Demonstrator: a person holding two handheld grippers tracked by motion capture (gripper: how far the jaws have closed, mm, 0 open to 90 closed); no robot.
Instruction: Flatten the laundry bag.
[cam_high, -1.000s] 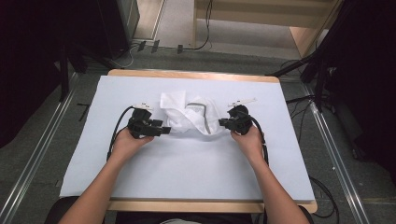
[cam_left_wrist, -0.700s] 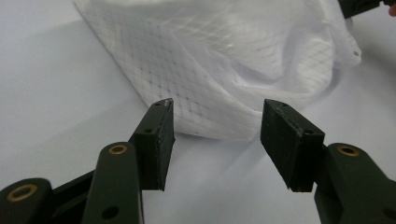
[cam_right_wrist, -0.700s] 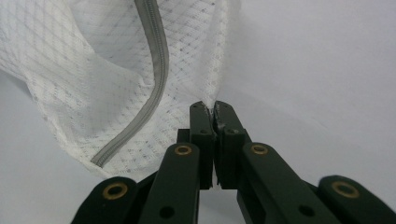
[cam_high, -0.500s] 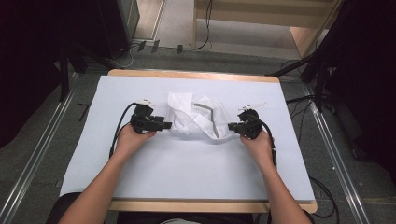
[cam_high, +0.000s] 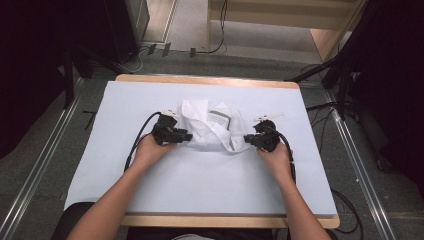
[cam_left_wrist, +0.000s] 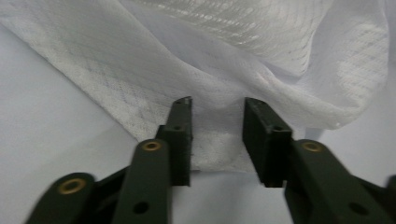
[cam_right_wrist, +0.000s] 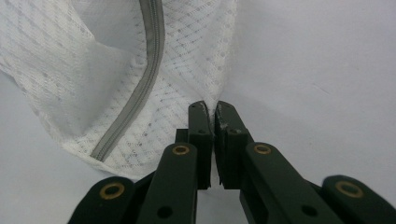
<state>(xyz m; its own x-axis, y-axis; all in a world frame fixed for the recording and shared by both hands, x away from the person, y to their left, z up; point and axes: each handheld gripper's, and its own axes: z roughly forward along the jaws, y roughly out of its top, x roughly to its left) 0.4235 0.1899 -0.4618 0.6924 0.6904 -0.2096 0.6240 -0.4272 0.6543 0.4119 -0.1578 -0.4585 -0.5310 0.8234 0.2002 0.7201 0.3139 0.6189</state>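
Note:
A white mesh bag (cam_high: 200, 131) with a grey zipper (cam_high: 220, 120) lies crumpled in the middle of the table. My left gripper (cam_high: 186, 136) is at the bag's left edge. In the left gripper view the jaws (cam_left_wrist: 217, 105) stand apart with the bag's hem (cam_left_wrist: 215, 154) between them, untouched by the pads; they have just been closing. My right gripper (cam_high: 246, 140) is at the bag's right edge. In the right gripper view it (cam_right_wrist: 210, 107) is shut on a pinch of the mesh (cam_right_wrist: 56, 79), beside the zipper (cam_right_wrist: 144, 79).
A white sheet (cam_high: 200, 190) covers the table, whose wooden rim (cam_high: 210, 80) shows at the far side. A black cable (cam_high: 137, 142) loops from the left gripper. Dark equipment and floor cables (cam_high: 325, 107) surround the table.
The left gripper has moved right and down onto the bag's left edge, and its jaws have narrowed. The bag's folds and zipper have shifted. The right gripper stays shut on the mesh.

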